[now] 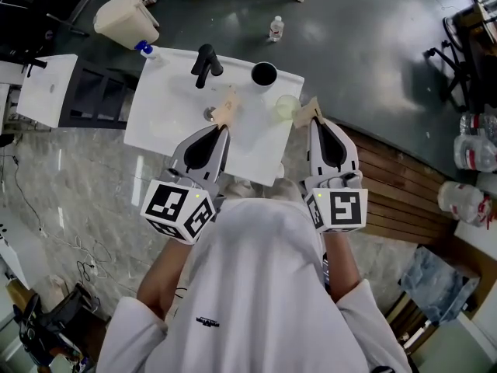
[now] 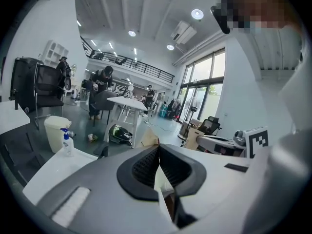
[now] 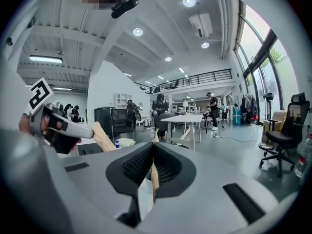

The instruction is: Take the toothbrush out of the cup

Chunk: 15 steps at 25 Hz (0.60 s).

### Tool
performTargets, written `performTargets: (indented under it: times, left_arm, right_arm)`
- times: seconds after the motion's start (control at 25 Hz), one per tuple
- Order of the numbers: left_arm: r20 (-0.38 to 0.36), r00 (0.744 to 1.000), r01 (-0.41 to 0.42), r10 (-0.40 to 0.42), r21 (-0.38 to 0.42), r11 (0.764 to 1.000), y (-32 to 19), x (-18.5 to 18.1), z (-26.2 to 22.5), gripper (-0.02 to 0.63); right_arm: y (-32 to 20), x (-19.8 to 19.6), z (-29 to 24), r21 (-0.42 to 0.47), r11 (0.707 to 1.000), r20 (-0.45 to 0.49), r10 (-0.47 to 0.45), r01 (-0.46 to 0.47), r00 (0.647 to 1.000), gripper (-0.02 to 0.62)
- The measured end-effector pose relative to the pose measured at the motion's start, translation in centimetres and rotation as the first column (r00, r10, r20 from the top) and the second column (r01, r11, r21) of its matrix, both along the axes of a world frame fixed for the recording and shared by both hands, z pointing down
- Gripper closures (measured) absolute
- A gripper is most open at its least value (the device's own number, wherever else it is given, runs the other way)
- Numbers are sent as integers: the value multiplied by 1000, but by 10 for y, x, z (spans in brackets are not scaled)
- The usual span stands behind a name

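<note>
A white washbasin [image 1: 163, 123] with a black tap [image 1: 206, 64] lies ahead of me. On its far right corner stands a black cup [image 1: 264, 74], and a clear greenish cup [image 1: 285, 106] sits nearer. No toothbrush is visible in either. My left gripper [image 1: 227, 106] hangs over the basin's middle, jaws together and empty. My right gripper [image 1: 309, 112] is at the basin's right edge, just right of the clear cup, also shut. Both gripper views look out level into the room, where the left gripper [image 2: 155, 141] and the right gripper [image 3: 155, 138] each show jaws pressed together.
A beige bin [image 1: 126, 18] and a blue-capped soap bottle [image 1: 145, 50] stand at the basin's far left. A small bottle [image 1: 276, 28] stands on the dark floor behind. Wooden slats [image 1: 396, 185] run to the right. People, desks and chairs fill the far room.
</note>
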<state>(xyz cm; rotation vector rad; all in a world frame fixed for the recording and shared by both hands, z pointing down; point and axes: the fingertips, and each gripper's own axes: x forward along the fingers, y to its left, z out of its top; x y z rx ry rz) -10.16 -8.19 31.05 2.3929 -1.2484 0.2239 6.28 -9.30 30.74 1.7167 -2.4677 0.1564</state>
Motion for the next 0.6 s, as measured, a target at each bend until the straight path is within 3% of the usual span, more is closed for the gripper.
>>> performTargets:
  times: [0.6]
  left_arm:
    - [-6, 998, 64, -64, -39, 997, -21, 1, 17, 600]
  right_arm:
    - [-49, -1, 36, -25, 999, -9, -37, 37, 999, 589]
